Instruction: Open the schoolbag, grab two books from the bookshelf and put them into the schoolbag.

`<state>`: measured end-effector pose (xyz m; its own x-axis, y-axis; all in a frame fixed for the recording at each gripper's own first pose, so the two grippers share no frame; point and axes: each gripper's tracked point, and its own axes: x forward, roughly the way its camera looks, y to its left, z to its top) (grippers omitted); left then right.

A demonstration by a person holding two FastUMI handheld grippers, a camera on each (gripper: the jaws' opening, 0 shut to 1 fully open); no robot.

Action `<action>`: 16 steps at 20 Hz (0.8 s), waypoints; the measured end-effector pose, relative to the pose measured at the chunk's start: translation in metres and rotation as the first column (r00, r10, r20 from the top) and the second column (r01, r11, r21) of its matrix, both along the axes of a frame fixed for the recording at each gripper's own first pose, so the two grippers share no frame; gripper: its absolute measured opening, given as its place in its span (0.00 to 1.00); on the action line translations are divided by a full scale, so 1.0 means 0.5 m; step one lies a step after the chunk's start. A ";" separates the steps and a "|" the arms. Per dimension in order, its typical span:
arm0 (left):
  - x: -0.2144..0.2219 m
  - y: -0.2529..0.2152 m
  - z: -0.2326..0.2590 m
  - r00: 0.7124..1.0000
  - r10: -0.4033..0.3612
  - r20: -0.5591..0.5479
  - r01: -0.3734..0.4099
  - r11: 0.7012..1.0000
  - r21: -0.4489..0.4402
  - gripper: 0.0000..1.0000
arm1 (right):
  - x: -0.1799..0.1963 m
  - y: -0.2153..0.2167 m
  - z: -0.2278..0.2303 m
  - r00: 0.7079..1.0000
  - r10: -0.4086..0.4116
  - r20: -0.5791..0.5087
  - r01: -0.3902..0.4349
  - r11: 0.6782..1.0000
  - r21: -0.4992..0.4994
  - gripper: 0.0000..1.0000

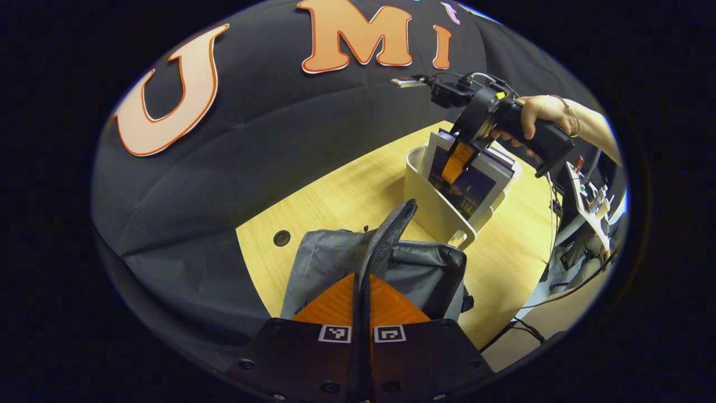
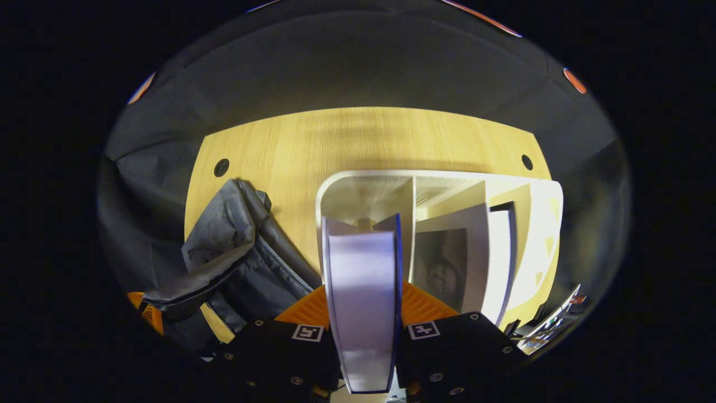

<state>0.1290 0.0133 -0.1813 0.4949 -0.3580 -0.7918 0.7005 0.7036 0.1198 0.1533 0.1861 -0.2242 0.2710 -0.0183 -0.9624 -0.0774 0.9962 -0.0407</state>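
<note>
My left gripper [image 1: 361,282] is shut on the dark strap [image 1: 387,232] of the grey schoolbag [image 1: 330,263], which stands on the wooden table [image 1: 347,196]. Beyond the bag is a white bookshelf box [image 1: 433,210] with several books upright in it. A hand [image 1: 540,112] holds my right gripper [image 1: 456,165] down over that box. In the right gripper view, my right gripper [image 2: 363,296] is shut on a blue-covered book [image 2: 362,257] standing in the bookshelf [image 2: 358,196]. More books [image 2: 467,252] stand in the compartment to its right. The schoolbag [image 2: 235,263] lies to the left of the box.
The table has round cable holes [image 1: 281,238] [image 2: 221,167] [image 2: 527,162] near its back edge. Black cloth wall [image 1: 268,140] closes off the far side. Past the table's right edge are a white desk with small items [image 1: 587,196] and cables [image 1: 526,330] on the floor.
</note>
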 end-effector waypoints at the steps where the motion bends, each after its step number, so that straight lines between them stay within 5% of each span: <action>1: -0.002 0.001 -0.003 1.000 -0.009 0.001 0.009 1.000 -0.005 0.01 | -0.003 -0.002 0.025 1.000 -0.006 0.025 0.007 1.000 -0.013 0.40; 8: 0.015 0.014 0.009 0.992 -0.115 0.046 0.115 0.993 0.011 0.00 | -0.066 0.025 0.238 0.981 -0.064 0.186 0.067 0.998 -0.011 0.39; 14: 0.017 0.022 0.008 0.991 -0.134 0.015 0.134 0.991 -0.026 0.01 | -0.180 -0.003 0.379 0.927 -0.205 0.315 0.184 0.978 0.094 0.39; 15: 0.020 0.024 0.010 0.990 -0.139 0.021 0.139 0.990 -0.022 0.07 | -0.204 -0.004 0.395 0.915 -0.231 0.331 0.201 0.972 0.121 0.39; 16: 0.020 0.025 0.012 0.989 -0.146 0.027 0.146 0.989 -0.015 0.01 | -0.232 0.002 0.406 0.904 -0.255 0.344 0.212 0.964 0.159 0.39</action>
